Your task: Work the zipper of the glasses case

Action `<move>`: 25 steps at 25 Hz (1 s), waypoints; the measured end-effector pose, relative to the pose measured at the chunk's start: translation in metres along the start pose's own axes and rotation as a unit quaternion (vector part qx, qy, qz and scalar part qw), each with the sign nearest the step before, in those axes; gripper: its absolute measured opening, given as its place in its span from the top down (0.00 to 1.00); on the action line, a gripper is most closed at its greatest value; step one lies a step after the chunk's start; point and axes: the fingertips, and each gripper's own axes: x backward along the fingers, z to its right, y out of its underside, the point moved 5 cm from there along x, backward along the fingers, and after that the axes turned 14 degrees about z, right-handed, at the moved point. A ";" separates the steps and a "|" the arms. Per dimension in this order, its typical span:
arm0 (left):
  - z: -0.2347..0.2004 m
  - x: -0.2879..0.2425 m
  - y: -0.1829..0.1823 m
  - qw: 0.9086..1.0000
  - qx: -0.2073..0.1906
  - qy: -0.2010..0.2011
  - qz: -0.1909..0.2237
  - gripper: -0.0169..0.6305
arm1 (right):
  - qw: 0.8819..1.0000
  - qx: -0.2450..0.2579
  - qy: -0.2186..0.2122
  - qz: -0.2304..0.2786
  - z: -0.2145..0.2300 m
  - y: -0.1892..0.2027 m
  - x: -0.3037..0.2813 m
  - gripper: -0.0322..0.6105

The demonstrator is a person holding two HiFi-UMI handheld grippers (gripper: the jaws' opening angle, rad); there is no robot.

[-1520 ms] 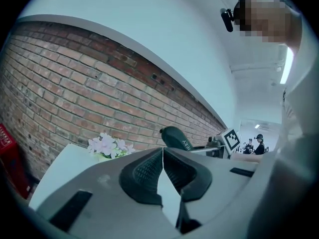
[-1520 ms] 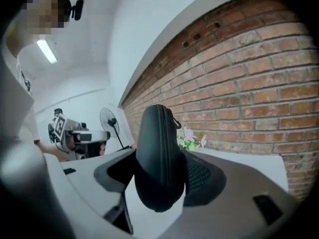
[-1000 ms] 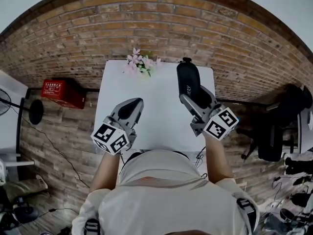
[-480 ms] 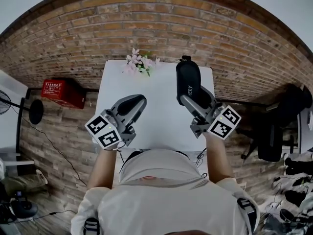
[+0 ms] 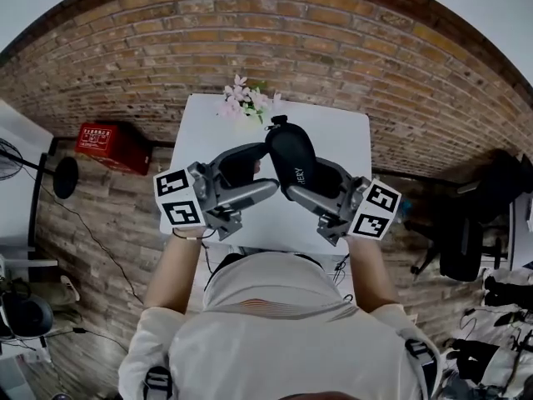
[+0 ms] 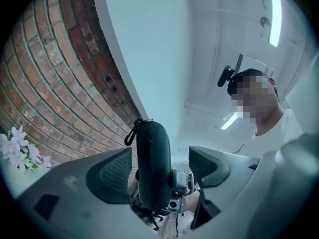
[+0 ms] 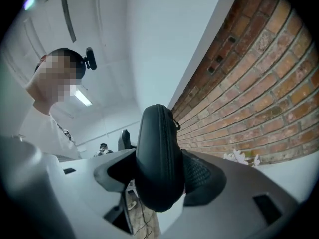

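Black glasses case [image 5: 287, 144] clamped in right gripper [image 5: 305, 182] jaws, raised over white table [image 5: 343, 136]

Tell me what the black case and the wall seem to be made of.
The case looks like a stiff shell, perhaps moulded foam, under matte black fabric: dull surface, zipper seam along its edge. The wall is rough red-brown brick with pale mortar lines.

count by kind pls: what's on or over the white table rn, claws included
glasses case: 1
flower bunch: 1
claws: 2 (left claw opening, the case between its jaws; right claw clamped on the case)
Total: 4
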 end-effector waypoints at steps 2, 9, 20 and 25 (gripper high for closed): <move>0.001 -0.005 0.003 1.000 0.005 0.010 -0.009 0.45 | 1.000 -0.013 -0.019 -0.020 -0.007 0.010 -0.005 0.44; 0.008 -0.011 0.016 0.999 0.020 0.025 -0.021 0.45 | 0.997 -0.018 -0.051 -0.057 -0.025 0.029 -0.014 0.44; 0.009 -0.008 0.025 1.000 0.014 -0.003 -0.020 0.55 | 0.996 -0.007 -0.051 -0.070 -0.031 0.044 -0.020 0.44; 0.011 -0.009 0.027 1.000 0.008 -0.009 -0.015 0.56 | 0.998 -0.005 -0.051 -0.045 -0.031 0.044 -0.018 0.44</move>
